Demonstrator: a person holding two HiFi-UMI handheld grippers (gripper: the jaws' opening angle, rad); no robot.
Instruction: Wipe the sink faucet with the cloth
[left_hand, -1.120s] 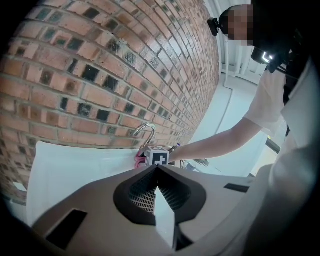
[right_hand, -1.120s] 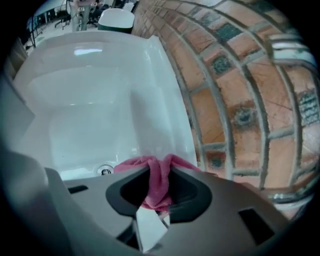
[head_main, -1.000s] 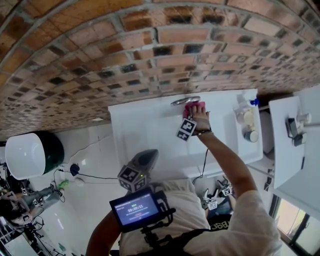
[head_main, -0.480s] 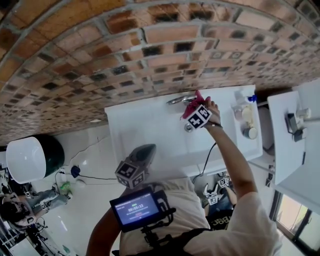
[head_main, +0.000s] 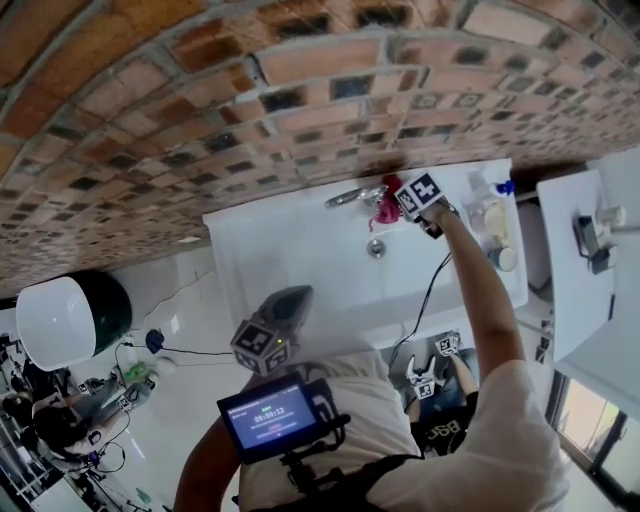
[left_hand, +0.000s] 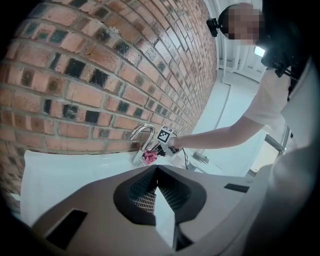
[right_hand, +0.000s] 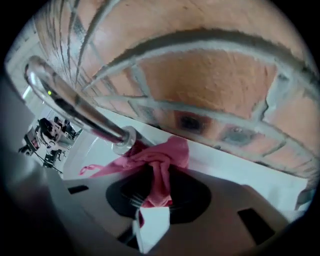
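Note:
A chrome curved faucet (head_main: 352, 196) (left_hand: 141, 135) (right_hand: 70, 102) stands at the back rim of the white sink (head_main: 290, 250), against the brick wall. My right gripper (head_main: 397, 207) (right_hand: 152, 197) is shut on a pink cloth (head_main: 384, 209) (left_hand: 149, 158) (right_hand: 157, 162), which is pressed against the faucet's base (right_hand: 124, 140). My left gripper (head_main: 275, 325) (left_hand: 157, 187) hangs back near the sink's front edge, jaws together with nothing between them.
Bottles and jars (head_main: 490, 225) stand on the sink's right ledge. A drain (head_main: 376, 247) sits in the basin. A white shelf unit (head_main: 585, 270) is at the right. A white round container (head_main: 55, 315) sits on the floor at left.
My right gripper with the pink cloth has moved rightward and back, from over the spout to the faucet's base by the wall. The left gripper has barely moved.

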